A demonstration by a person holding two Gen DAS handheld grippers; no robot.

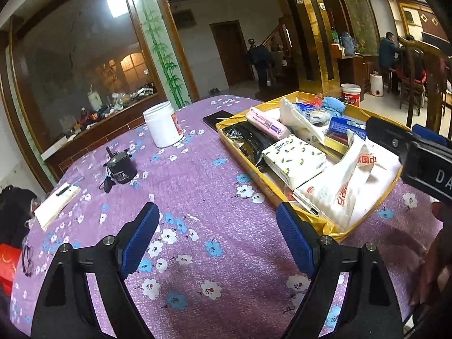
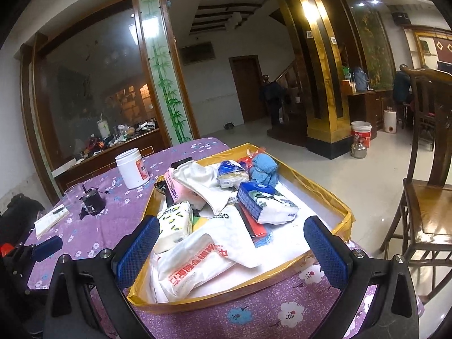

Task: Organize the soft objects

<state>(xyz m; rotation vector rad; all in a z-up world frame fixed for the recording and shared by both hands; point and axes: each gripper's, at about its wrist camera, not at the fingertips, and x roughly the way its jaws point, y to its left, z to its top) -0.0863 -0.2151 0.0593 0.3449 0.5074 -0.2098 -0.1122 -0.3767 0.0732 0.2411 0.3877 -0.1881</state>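
A shallow gold-lined tray [image 2: 325, 195] [image 1: 226, 134] on the purple flowered tablecloth holds a heap of soft things. In it lie white plastic bags with red print [image 2: 195, 265] [image 1: 339, 195], a tissue pack with yellow-green spots [image 2: 173, 226] [image 1: 293, 159], a blue-and-white tissue pack [image 2: 265, 202], a pink pack [image 1: 267, 123] and a blue knitted cloth [image 2: 264, 168] [image 1: 333, 104]. My right gripper [image 2: 236, 250] stands wide open over the tray's near end, nothing between its fingers. My left gripper [image 1: 219, 238] hovers open above bare cloth, left of the tray.
A white jar [image 1: 163, 124] [image 2: 132, 168], a small black device with a cord [image 1: 121, 166], a notepad with a pen [image 1: 58, 202] and a dark phone [image 1: 217, 117] lie on the cloth. A wooden chair [image 2: 423, 197] stands right of the table. People are far back in the room.
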